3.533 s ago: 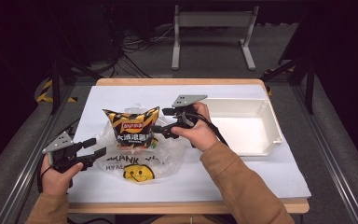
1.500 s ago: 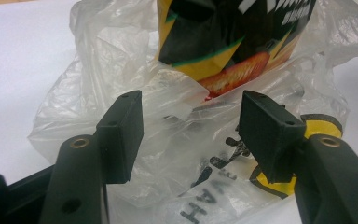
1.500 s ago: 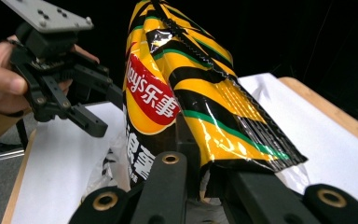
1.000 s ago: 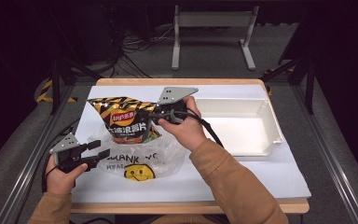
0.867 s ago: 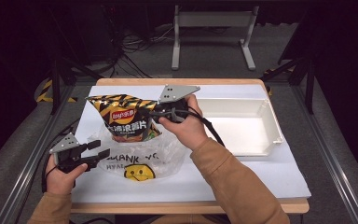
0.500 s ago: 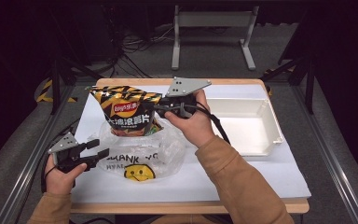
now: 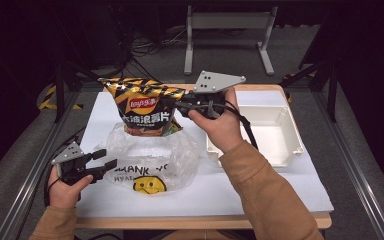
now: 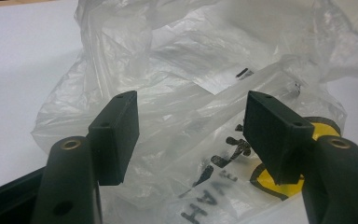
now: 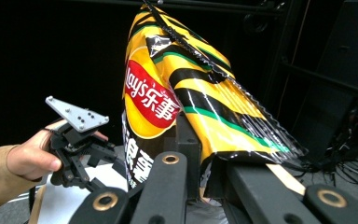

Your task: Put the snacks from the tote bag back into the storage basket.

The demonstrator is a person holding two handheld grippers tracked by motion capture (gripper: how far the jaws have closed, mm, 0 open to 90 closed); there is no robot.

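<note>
We see the right gripper (image 7: pixel 179 106) clamped on the upper edge of a yellow-and-black chip bag (image 7: pixel 145 107), which hangs in the air above a crumpled clear plastic bag (image 7: pixel 152 160) on the white table (image 7: pixel 280 185). The left gripper (image 7: pixel 105 160) sits open at the plastic bag's edge, apparently not pinching it.

A lab-style recording setup: a white-topped table (image 7: pixel 280 195) framed by metal rails (image 7: pixel 25 180), black curtains around it, loose cables (image 7: pixel 150 45) and a metal stand (image 7: pixel 227 30) on the grey floor.
</note>
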